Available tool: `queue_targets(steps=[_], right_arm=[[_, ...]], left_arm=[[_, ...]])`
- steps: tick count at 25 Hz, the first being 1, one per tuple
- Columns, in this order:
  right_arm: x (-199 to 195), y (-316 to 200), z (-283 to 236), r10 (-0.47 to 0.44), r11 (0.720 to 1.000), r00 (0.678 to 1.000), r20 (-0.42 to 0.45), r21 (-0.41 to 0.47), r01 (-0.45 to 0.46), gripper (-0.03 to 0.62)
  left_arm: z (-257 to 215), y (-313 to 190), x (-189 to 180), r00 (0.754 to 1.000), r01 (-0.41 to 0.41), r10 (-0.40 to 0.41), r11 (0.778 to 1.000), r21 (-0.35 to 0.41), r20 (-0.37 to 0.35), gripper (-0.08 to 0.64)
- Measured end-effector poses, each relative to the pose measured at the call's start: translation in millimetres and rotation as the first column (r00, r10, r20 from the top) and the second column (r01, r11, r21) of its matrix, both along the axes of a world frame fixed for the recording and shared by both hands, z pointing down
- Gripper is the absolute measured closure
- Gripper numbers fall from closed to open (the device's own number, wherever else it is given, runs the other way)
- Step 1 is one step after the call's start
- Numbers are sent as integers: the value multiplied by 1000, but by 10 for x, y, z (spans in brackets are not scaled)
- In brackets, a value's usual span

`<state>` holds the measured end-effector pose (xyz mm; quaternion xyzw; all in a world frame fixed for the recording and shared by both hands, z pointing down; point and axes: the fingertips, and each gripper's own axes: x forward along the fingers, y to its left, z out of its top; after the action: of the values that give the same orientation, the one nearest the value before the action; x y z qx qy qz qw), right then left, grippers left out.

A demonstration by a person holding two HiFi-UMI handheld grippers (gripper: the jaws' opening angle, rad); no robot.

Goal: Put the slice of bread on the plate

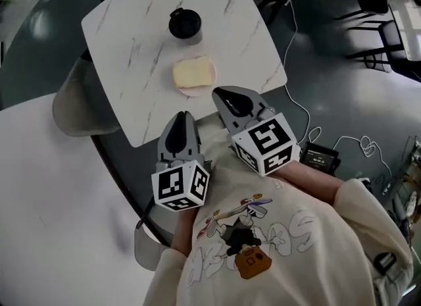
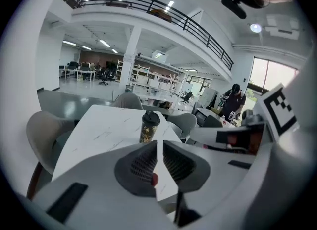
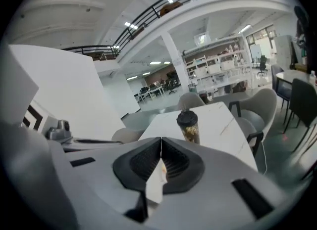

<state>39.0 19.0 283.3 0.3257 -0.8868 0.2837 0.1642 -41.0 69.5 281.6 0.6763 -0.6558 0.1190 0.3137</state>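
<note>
In the head view a pale yellow slice of bread (image 1: 193,72) lies on a small pink plate (image 1: 197,91), near the front edge of the white marble-patterned table (image 1: 131,48). Both grippers hang over that front edge, close to my chest and clear of the bread. My left gripper (image 1: 184,115) (image 2: 157,142) is shut, tips together, with nothing held. My right gripper (image 1: 218,92) (image 3: 161,139) is also shut and empty, its tips just short of the plate's near rim. A sliver of pink shows below the left gripper's closed tips.
A dark lidded cup (image 1: 185,23) (image 2: 148,126) (image 3: 188,125) stands behind the plate. Grey chairs (image 1: 79,104) surround the table. A bigger white table (image 1: 39,193) is at the left. A white cable (image 1: 299,110) and a black box (image 1: 320,157) lie on the floor at the right.
</note>
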Motion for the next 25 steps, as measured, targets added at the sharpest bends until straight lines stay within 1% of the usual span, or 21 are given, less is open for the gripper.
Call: queue_targets(steps=[2,5,6,8,9,12,15,17,19,21,25], right_arm=[[31,13,-83,31,999,999,34,35,-32,586],[29,83,-59,45,997,998,38,57,-47,586],[25,95,-59,44,997,998,38,56,-47,586],[-9,118,-116,31,998,998,51,51,-33,586],[-42,124,-168,18,998,998,59,56,-21,586],[-179,184,-290,-21,994,998,57,104,15,586],[-326,410,-235,-51,990,998,37,132,46,586],[-227,390,-177,-56,990,998,36,134,51,586],[5,210,-146,-48,991,998,41,126,43,586],[129,81,-127,-39,992,998,45,118,33,586],[44,182,-33,-39,993,998,54,116,33,586]], left_arm=[[-18,48,-26,1000,9,-10,1000,17,29,540],[5,62,-33,1000,-2,2,1000,18,2,549],[-22,64,-16,1000,-19,18,1000,17,13,549],[-131,73,17,998,-51,50,999,16,39,549],[-176,81,30,997,-61,61,998,13,37,549],[-176,159,54,996,-92,92,996,-2,11,549],[-108,337,-25,995,-103,103,994,24,-7,549],[-52,289,65,995,-96,96,995,35,-20,549],[-5,104,282,995,-95,96,995,26,-39,549],[17,-30,385,994,-96,97,995,18,-51,549],[120,67,343,992,-115,116,993,15,-46,549]])
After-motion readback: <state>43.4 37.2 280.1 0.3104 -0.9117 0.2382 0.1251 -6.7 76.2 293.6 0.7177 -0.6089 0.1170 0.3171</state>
